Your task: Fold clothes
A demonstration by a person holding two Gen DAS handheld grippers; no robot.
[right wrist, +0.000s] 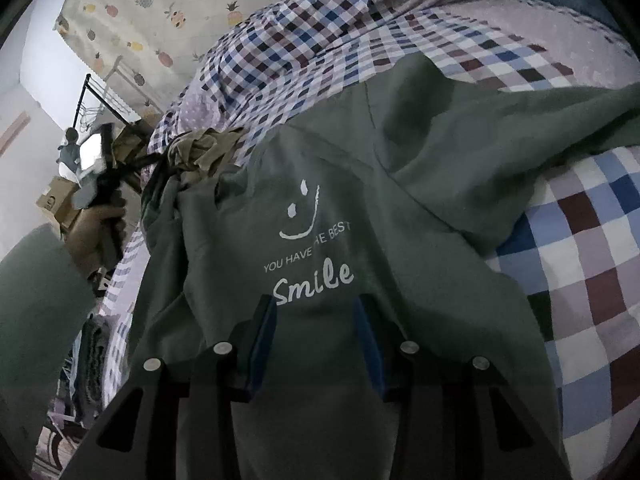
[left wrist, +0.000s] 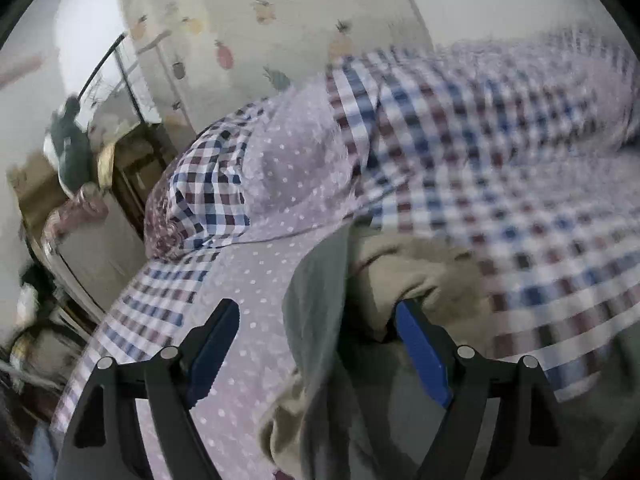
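A grey-green T-shirt printed with a smiley and "Smile" lies spread on the checked bed sheet. My right gripper is open and low over the shirt's front, with cloth filling the gap between its blue pads. My left gripper is open wide at the shirt's far edge, where a crumpled khaki garment lies against the right pad. In the right wrist view the khaki bundle sits at the shirt's far left corner. A hand in a green sleeve holds the left tool beside it.
A checked and dotted quilt is heaped at the far side of the bed. Behind it hangs a pineapple-print curtain. Past the bed's left edge stand a black clothes rack and cardboard boxes.
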